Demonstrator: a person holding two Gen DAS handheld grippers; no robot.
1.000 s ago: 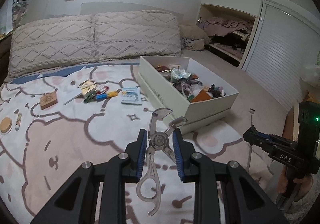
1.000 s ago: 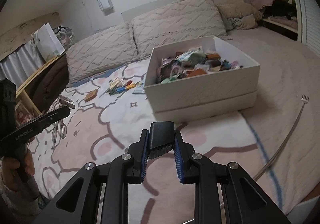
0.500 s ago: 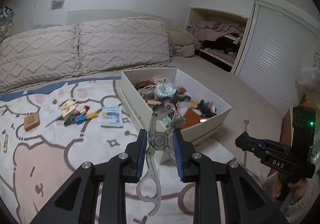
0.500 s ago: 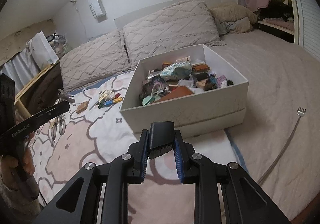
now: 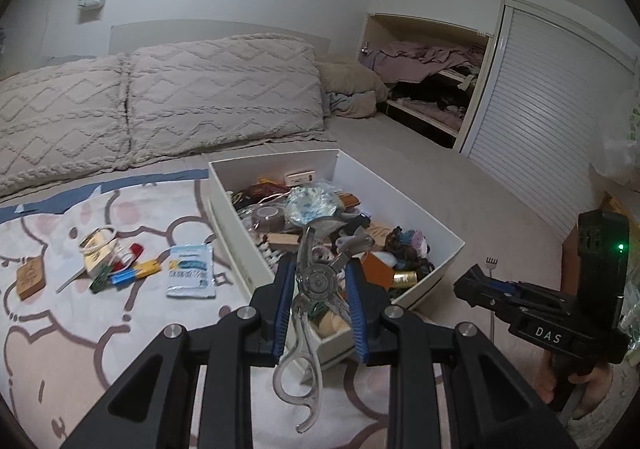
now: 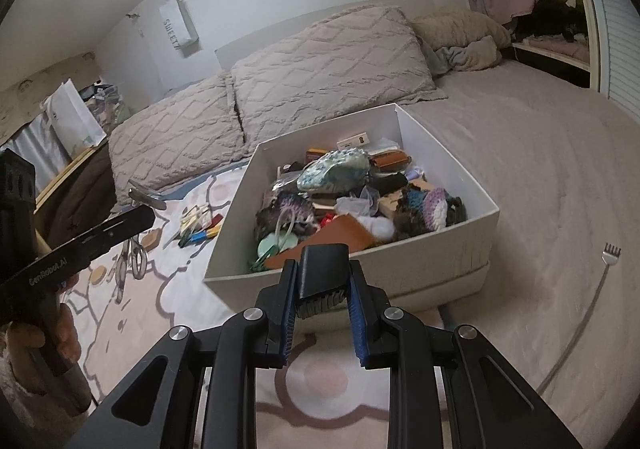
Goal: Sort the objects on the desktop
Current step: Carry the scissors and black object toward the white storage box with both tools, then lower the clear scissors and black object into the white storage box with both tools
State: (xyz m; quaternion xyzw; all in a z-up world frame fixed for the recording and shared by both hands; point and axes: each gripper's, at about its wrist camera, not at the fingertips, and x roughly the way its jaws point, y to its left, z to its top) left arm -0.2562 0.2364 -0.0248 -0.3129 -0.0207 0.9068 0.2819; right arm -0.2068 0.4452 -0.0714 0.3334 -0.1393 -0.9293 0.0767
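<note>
The left gripper (image 5: 320,289) pinched a metal tool (image 5: 310,301); the right gripper (image 6: 322,289) pinched a black block (image 6: 323,269). Both hung just near of the white box (image 6: 440,265) on the bed (image 6: 560,189).

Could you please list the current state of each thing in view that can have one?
Left claw: shut on the eyelash curler.
Right claw: shut on the black brush.
White box: open, no lid, heaped with items.
Blue-and-white packet: flat on the blanket, outside the box.
Back scratcher: lying on the bed beside the box.
</note>
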